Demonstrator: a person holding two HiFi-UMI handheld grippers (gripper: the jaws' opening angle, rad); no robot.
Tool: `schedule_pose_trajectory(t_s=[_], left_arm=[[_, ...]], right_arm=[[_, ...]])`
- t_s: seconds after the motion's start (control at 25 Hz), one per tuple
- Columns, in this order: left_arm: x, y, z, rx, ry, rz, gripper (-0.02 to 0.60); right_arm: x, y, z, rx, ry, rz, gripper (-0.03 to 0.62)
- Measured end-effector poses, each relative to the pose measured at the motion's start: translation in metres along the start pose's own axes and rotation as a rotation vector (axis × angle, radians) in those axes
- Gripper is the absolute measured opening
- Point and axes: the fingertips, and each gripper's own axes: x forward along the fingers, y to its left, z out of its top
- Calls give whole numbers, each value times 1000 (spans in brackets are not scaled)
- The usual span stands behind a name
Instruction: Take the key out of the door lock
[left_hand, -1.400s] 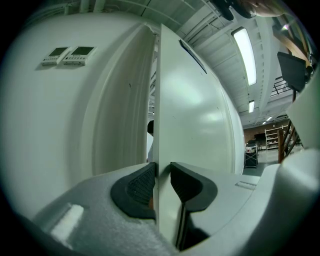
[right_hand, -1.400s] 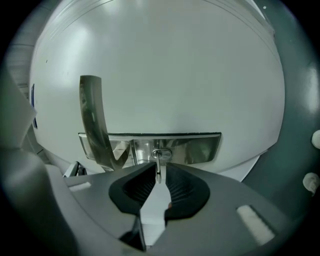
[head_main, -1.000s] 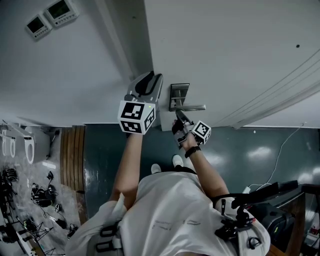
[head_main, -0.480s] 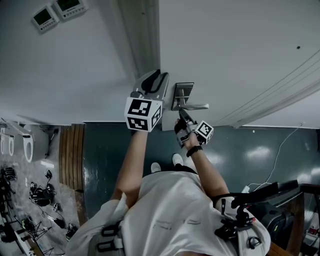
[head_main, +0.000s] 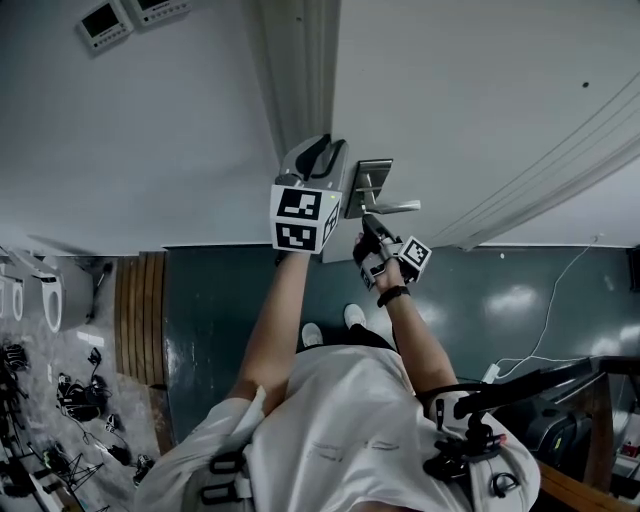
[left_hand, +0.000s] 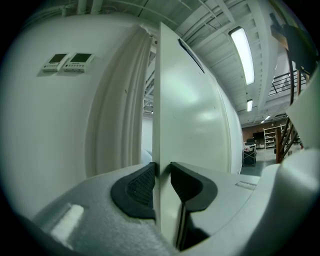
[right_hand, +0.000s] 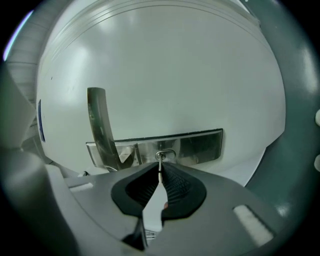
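Observation:
A thin metal key (right_hand: 160, 167) sticks out of the keyhole in the steel lock plate (right_hand: 200, 145) on the white door (head_main: 480, 90). My right gripper (right_hand: 160, 175) is shut on the key, its black pads pinching the shaft just in front of the plate. In the head view the right gripper (head_main: 369, 226) sits right under the lock plate (head_main: 372, 183) and its lever handle (head_main: 397, 207). My left gripper (left_hand: 162, 177) is shut on the door edge (left_hand: 165, 115), one pad on each face. The same left gripper (head_main: 322, 162) shows in the head view, left of the lock.
The lever handle (right_hand: 100, 125) stands just left of the key. The door frame (head_main: 295, 70) and a white wall with two small wall panels (head_main: 130, 15) lie left of the door. Dark green floor (head_main: 520, 300) spreads below, with cables and equipment at both sides.
In the head view both grippers, the lock and the door edge have drifted right and slightly up. Both holds look unchanged, and the key is still in the lock.

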Motion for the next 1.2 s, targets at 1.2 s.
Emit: schedule_pose_trajectory(t_s=[1.2], left_arm=[[-112,-157,-63,9,-13,138,1]], right_arm=[[-181,212,-21,-1454,55,-90,28]])
